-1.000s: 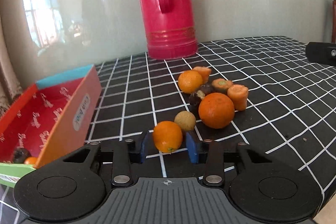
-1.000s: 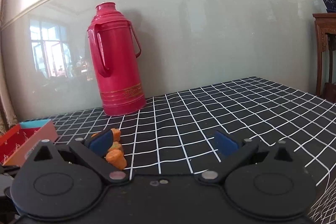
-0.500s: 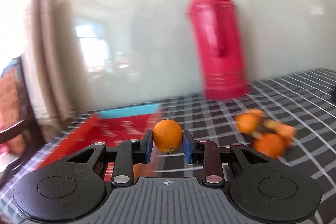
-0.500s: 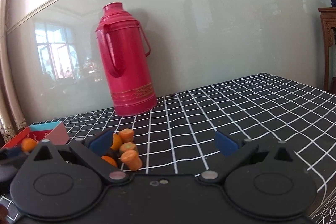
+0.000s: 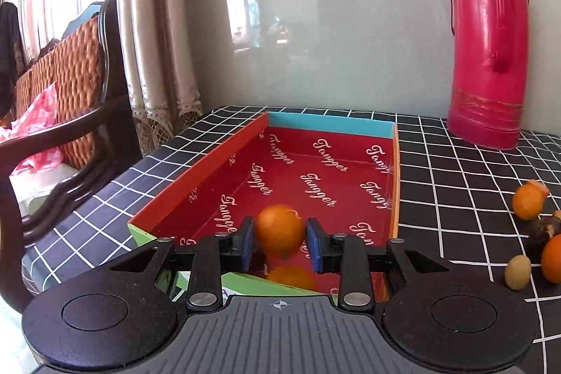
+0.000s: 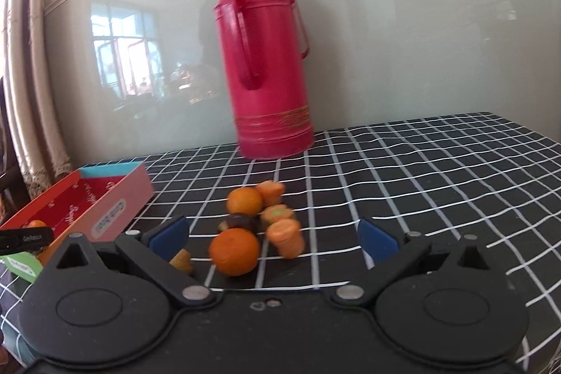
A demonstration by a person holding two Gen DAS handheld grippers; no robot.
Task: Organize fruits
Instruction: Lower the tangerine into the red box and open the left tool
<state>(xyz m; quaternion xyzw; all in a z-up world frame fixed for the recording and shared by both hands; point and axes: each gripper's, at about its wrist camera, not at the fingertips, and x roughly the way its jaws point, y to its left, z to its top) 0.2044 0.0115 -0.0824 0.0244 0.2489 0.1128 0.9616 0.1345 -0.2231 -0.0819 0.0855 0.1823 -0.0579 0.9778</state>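
L tool point(image 5: 280, 242) was over the red box point(image 5: 217, 170), jaws opening w/ an orange point(image 5: 280, 228) between the pads; small gaps showed both sides, so prob. no longer gripped, though blur made it hard to call. A second orange point(image 5: 291, 276) lay in the box below. R tool point(image 6: 273, 235) was wide open, holding nothing, above the fruit pile point(image 6: 261, 226) on the bench point(image 6: 420, 163): oranges, carrot pieces, a dark fruit. Red thermos point(image 6: 266, 65) stood behind the pile, box to its left.
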